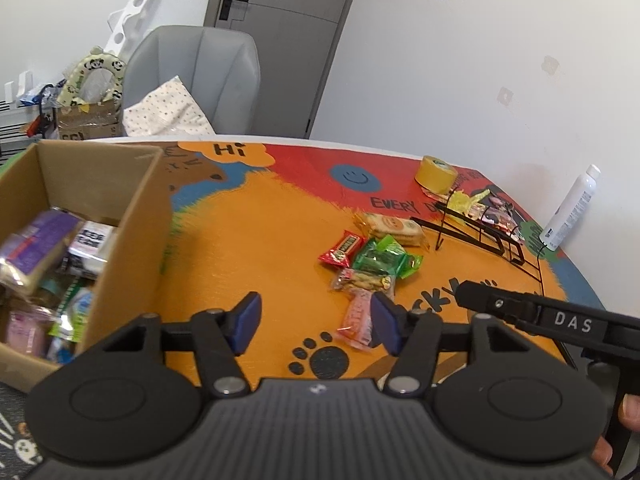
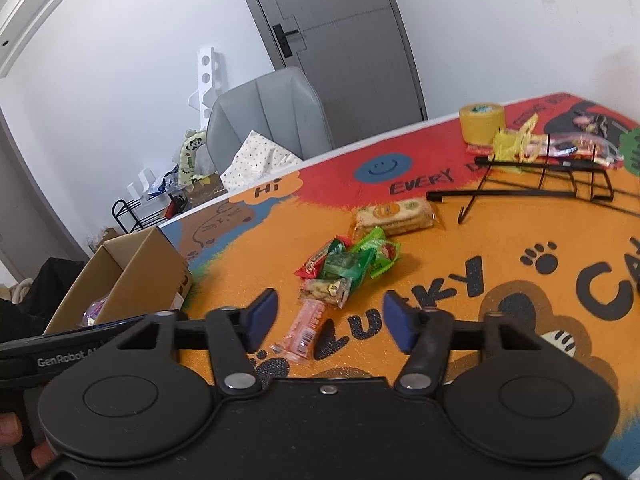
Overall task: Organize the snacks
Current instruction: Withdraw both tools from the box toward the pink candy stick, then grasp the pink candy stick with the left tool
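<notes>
A bench (image 1: 280,220) covered by a bright orange and red cartoon mat is filling both views, with a grey chair (image 1: 200,76) sitting behind its far edge. An open cardboard box (image 1: 132,216) is standing at the bench's left side, already holding several wrapped snacks. A black wire rack (image 2: 552,188) is lying toward the far right, with a few packets behind it and a yellow tape roll (image 2: 480,122) just beside those. Near the middle of the mat a loose cluster of snacks is lying: a long biscuit pack (image 2: 394,216) farthest away, green packets (image 2: 360,258) and a red packet (image 2: 318,262) touching in front of it, a clear nut packet (image 2: 326,290) next, and a pink packet (image 2: 306,330) nearest. The left gripper (image 1: 316,326) is hovering with its blue fingers (image 1: 246,320) apart, nothing between them. The right gripper (image 2: 332,320) is hanging over the pink packet, its fingers (image 2: 400,326) likewise apart and not touching it.
</notes>
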